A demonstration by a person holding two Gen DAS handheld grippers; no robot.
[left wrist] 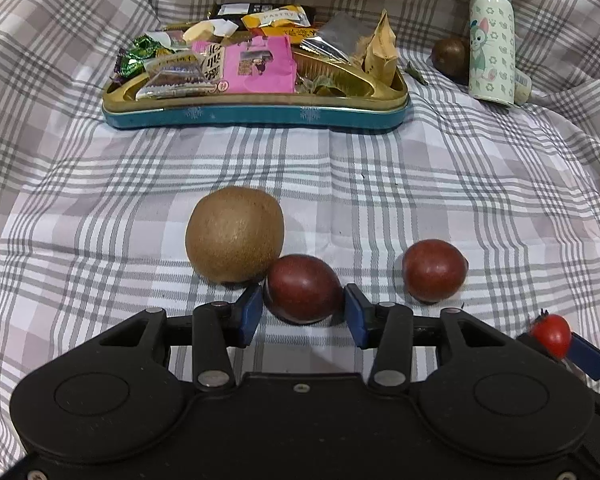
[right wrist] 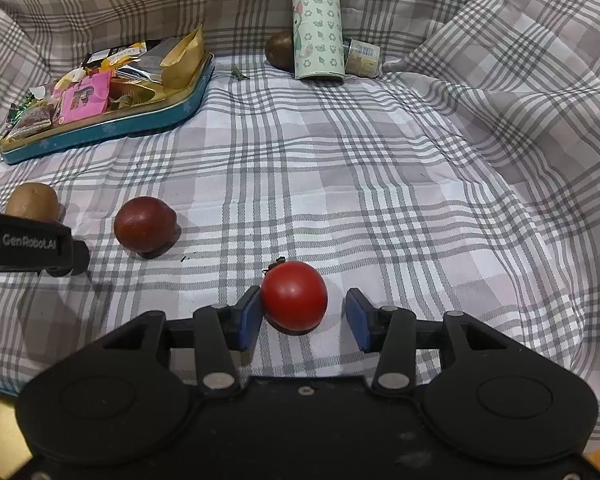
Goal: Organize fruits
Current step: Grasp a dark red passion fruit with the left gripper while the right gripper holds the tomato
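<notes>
So the left gripper (left wrist: 304, 314) has its blue pads on either side of a dark red plum (left wrist: 301, 288), both pads at the fruit's sides, can't tell if it's really squeezing. The plum's long axis runs side to side between the pads, and it touches the kiwi (left wrist: 235, 234) behind-left. A 2nd plum (left wrist: 434, 270) sits just right.

The right gripper (right wrist: 303, 316) is wide open around a cherry tomato (right wrist: 294, 295): left pad touching, right pad clear, stem pointing away.

All on a rumpled plaid sheet (right wrist: 380, 168), with a snack tin (left wrist: 256, 114) and a flask (left wrist: 492, 46) further back.
</notes>
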